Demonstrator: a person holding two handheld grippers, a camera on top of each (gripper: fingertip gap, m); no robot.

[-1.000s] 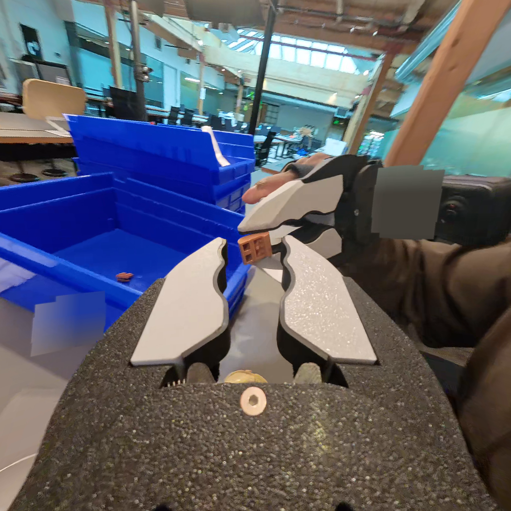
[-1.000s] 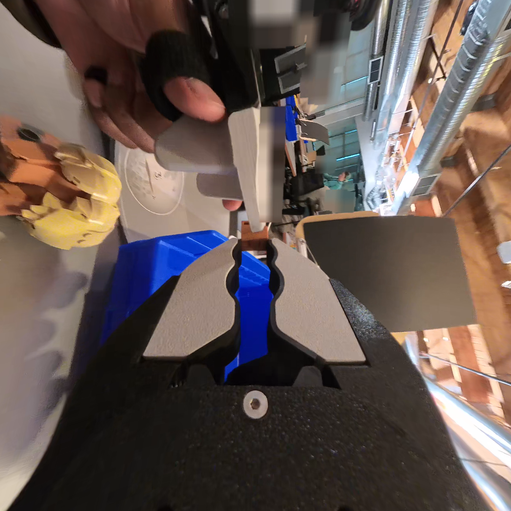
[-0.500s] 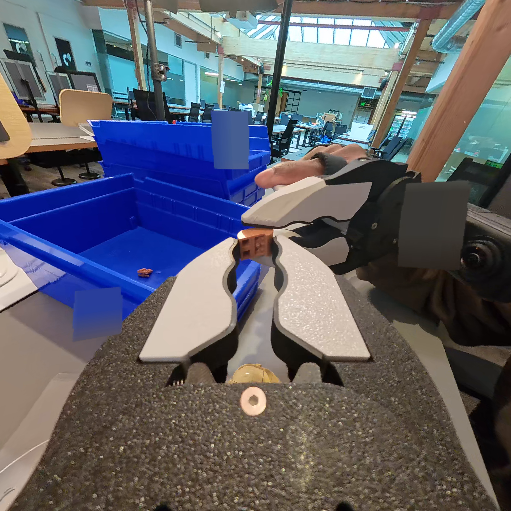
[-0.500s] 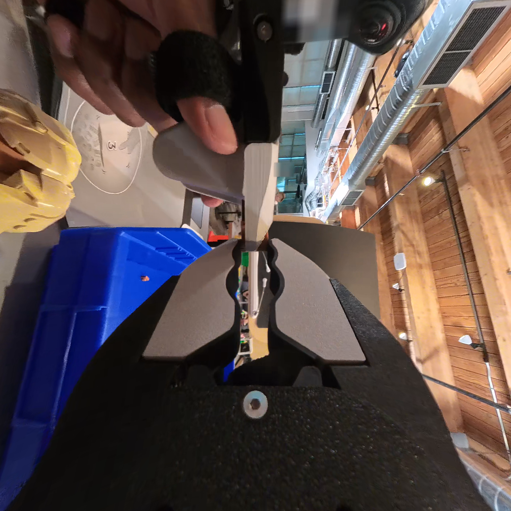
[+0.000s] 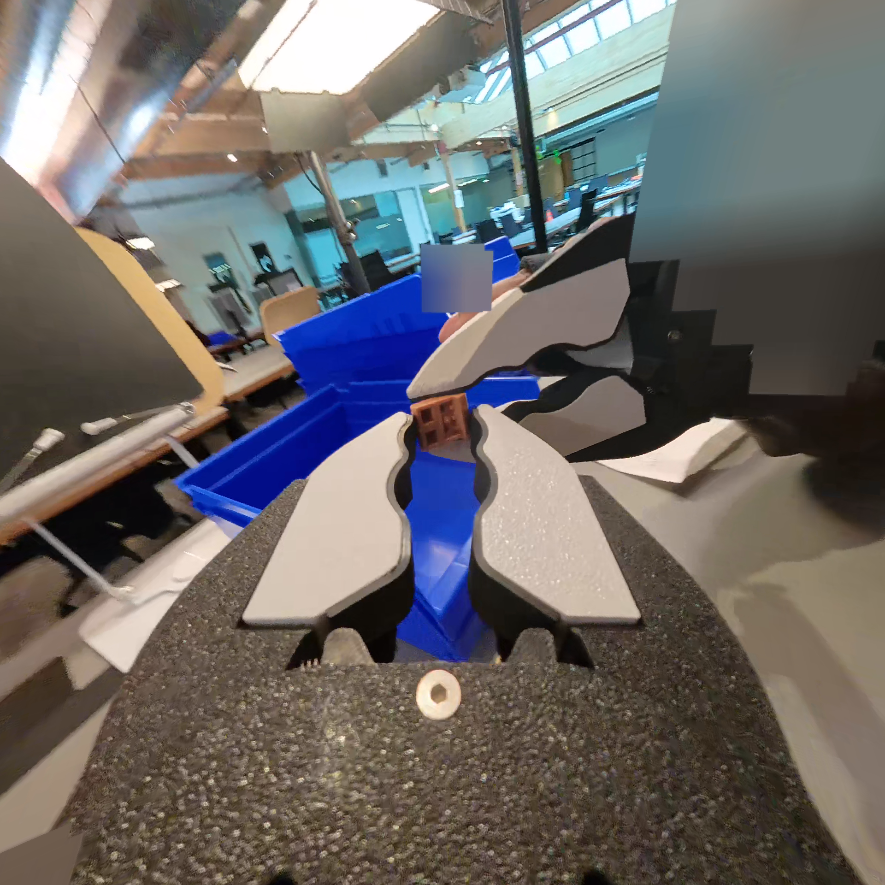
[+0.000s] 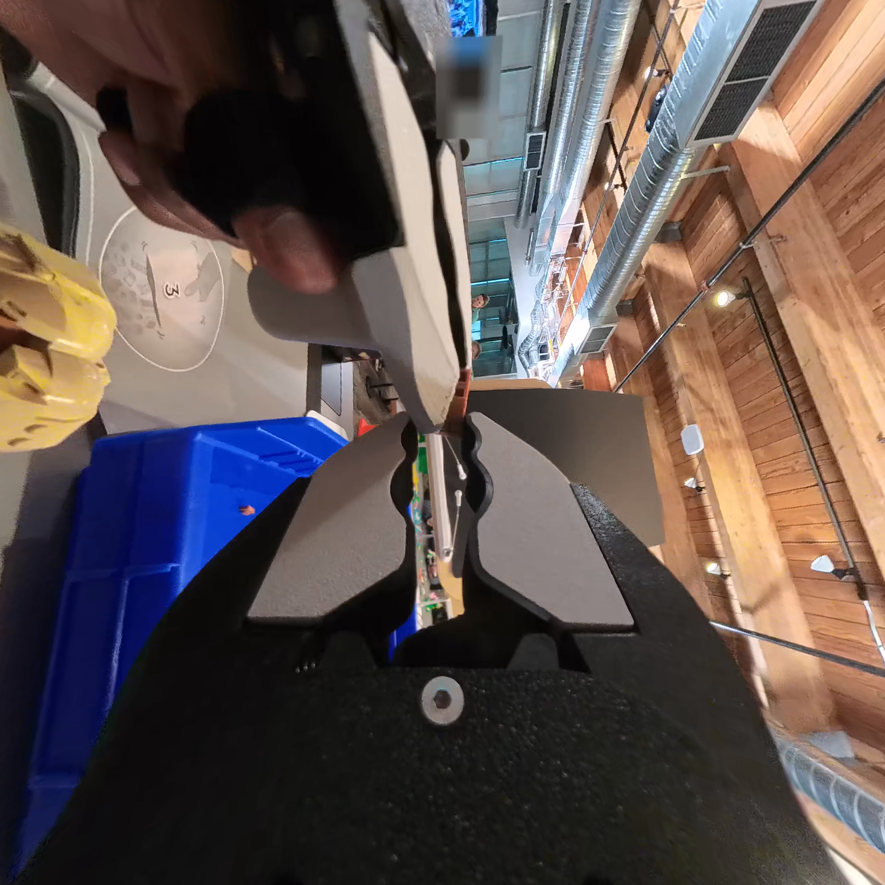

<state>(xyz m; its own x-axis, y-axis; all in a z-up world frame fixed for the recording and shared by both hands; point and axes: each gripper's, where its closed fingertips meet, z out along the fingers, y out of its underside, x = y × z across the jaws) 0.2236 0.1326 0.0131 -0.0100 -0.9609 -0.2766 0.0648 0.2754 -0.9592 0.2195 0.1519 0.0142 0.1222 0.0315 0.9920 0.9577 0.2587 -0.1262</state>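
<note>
Far left: your wrist view shows a dark panel (image 5: 72, 306) with a tan curved edge, and a silver rod (image 5: 91, 455) below it.
Blue bin: an open blue bin (image 5: 268, 459) sits on the grey tabletop (image 5: 718, 550), left of and beneath your claws; more blue bins (image 5: 364, 330) are stacked behind it.
Left claw: your left claw (image 5: 443, 424) is narrowed on a small brown brick (image 5: 441, 424), with a pad against either side of it.
Brown brick: it is held in the air above the near bin, its hollow underside facing your left camera.
Right claw: your right claw (image 5: 433, 416) comes in from the right and grips the same brick from above and below; a fingertip (image 5: 479, 368) lies on its top.
Right view: a yellow block figure (image 6: 48, 345) lies at the left edge, beside a printed circle (image 6: 163, 287) on the tabletop.
</note>
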